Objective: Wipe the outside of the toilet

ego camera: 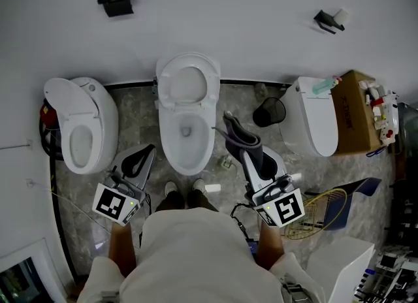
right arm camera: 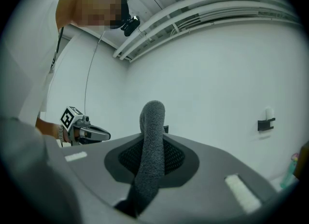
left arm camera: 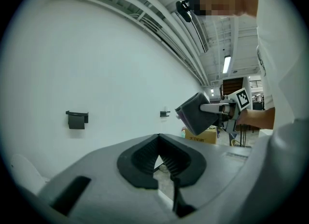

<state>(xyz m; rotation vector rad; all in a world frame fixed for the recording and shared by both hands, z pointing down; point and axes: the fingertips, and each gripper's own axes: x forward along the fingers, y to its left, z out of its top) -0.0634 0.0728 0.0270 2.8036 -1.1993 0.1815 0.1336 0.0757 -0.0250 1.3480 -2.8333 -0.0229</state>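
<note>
Here my right gripper [right arm camera: 153, 167] is clamped on the grey fleecy cloth [right arm camera: 150, 136], which stands up soft and floppy above the jaws; my left gripper [left arm camera: 159, 158] has its jaws together, holding nothing; the white ceramic toilet [ego camera: 187, 148], lid raised, sits just far of both; I judge it fixed, hard and slick, so the light cloth wants a firm pinch low down, leaving the free end to drag over the bowl's outer wall.

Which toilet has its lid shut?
The right-hand toilet, beside the cardboard box. Its lid is down, while the middle toilet and the left toilet both stand open.
</note>
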